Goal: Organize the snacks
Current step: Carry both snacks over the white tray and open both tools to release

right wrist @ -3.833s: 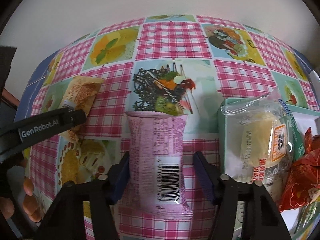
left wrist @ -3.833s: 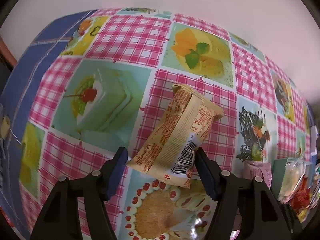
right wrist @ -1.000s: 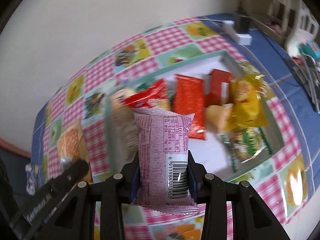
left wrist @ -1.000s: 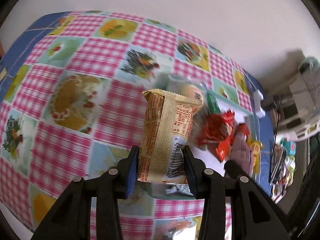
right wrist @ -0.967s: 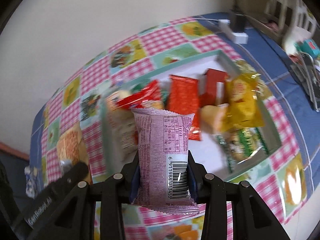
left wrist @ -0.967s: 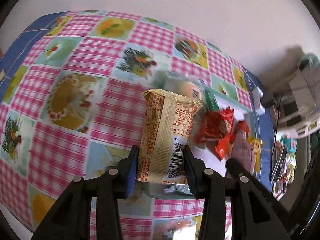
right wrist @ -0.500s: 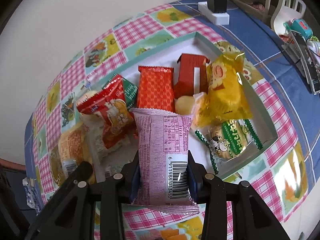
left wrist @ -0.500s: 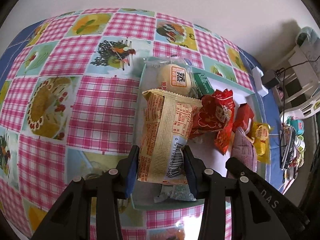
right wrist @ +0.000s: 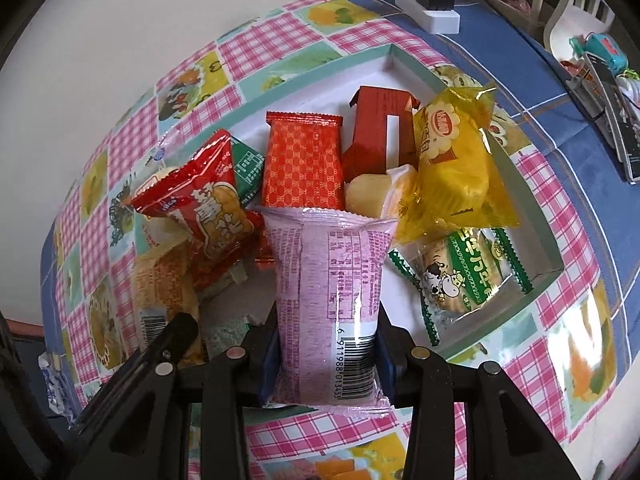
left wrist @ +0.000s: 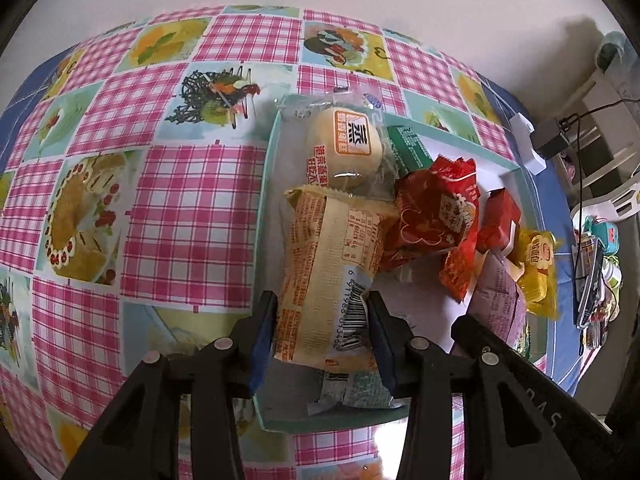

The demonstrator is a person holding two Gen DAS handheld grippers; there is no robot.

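Note:
My left gripper (left wrist: 322, 334) is shut on a tan snack packet (left wrist: 328, 272) and holds it over the left end of the teal-rimmed tray (left wrist: 262, 216). My right gripper (right wrist: 326, 350) is shut on a pink snack packet (right wrist: 326, 284) and holds it over the tray's (right wrist: 412, 68) near middle. The tan packet also shows in the right wrist view (right wrist: 164, 292), and the pink packet in the left wrist view (left wrist: 498, 296). The tray holds several snacks: a round bun pack (left wrist: 348, 148), a red packet (right wrist: 208, 208), an orange-red wafer (right wrist: 304, 164), a yellow packet (right wrist: 452, 168) and a green biscuit pack (right wrist: 464, 276).
The tray lies on a pink-checked tablecloth with dessert pictures (left wrist: 180, 208). A white power strip with a black plug (right wrist: 434, 4) sits beyond the tray. A blue cloth edge (right wrist: 560, 92) and clutter lie to the right. A wall stands behind the table.
Both grippers picked their packets off the tablecloth and carried them over the tray. In the last half second both came lower and closer to the tray's contents.

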